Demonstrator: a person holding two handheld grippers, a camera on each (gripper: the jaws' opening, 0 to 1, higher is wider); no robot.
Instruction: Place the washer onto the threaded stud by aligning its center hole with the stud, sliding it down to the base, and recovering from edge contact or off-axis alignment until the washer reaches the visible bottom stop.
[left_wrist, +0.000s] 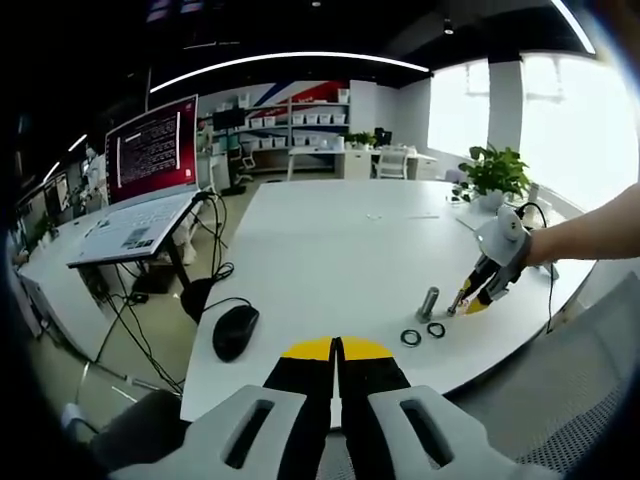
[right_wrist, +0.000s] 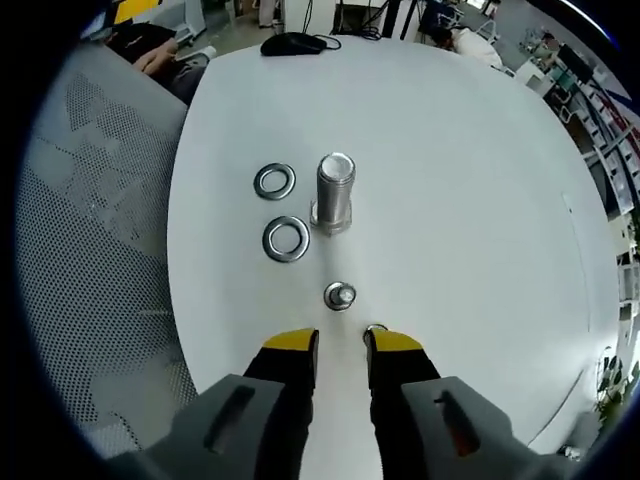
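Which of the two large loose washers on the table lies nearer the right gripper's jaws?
The washer beside the base of the threaded stud lies nearer the right gripper. The other washer sits farther off, level with the stud's top.

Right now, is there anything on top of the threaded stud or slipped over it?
No. The threaded stud stands upright with a bare top and no washer on it. Two washers lie flat beside it on the white table. Whatever lies under its base is covered.
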